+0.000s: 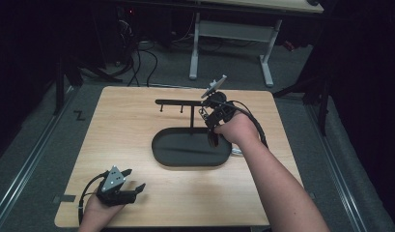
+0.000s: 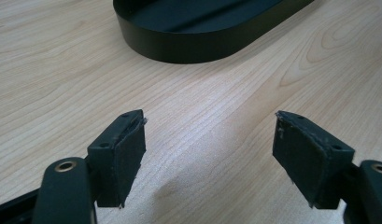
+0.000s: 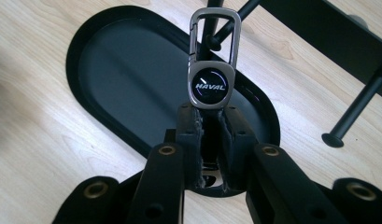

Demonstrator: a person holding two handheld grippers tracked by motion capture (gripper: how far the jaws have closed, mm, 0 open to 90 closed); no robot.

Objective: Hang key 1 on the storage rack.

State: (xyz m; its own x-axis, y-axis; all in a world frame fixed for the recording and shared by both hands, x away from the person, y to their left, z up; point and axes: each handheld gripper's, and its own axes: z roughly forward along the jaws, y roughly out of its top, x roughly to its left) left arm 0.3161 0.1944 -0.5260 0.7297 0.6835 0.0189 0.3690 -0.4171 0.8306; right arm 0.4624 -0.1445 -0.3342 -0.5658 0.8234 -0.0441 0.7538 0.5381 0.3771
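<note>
Keychain [image 3: 211,70] pinched at lower end between right gripper [image 3: 211,140] jaws, held above black oval tray [image 3: 109,60], metal carabiner loop on top reaching peg of black hook rack [image 3: 319,32]; "HAVAL" badge faces camera. Rack post rises from tray's far side. Left gripper [image 2: 209,154] rests on wooden table [image 1: 137,121] near tray's front-left corner, well apart from it, jaws spread wide, nothing between them.

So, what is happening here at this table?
A person works with two hand-held grippers. The right gripper is shut on a metal key fob and holds its clip at a peg of the black hook stand, above the oval tray. The left gripper rests open near the table's front edge.
</note>
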